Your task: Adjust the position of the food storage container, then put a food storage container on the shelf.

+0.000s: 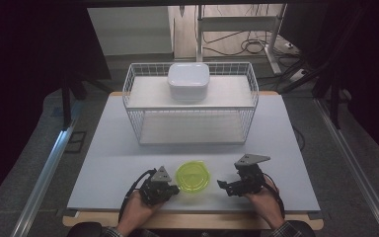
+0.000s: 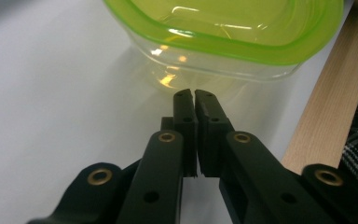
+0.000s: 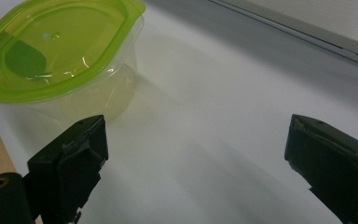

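Note:
A clear plastic container with a lime-green lid (image 1: 193,177) sits on the white table near its front edge, between my two grippers. My left gripper (image 1: 174,189) lies just left of it, tips close to its side. In the left gripper view the jaws (image 2: 194,93) are together with nothing between them, and the container (image 2: 223,32) stands right beyond the tips. My right gripper (image 1: 223,186) rests a short way right of the container. In the right gripper view it (image 3: 196,154) stands wide open over bare table, with the container (image 3: 60,51) off to the upper left.
A white wire rack (image 1: 133,106) with two shelves stands at the back of the table; a white lidded box (image 1: 188,81) sits on its top shelf. The table's wooden front edge (image 2: 321,102) runs close behind both hands. Bare tabletop (image 1: 118,158) lies between rack and container.

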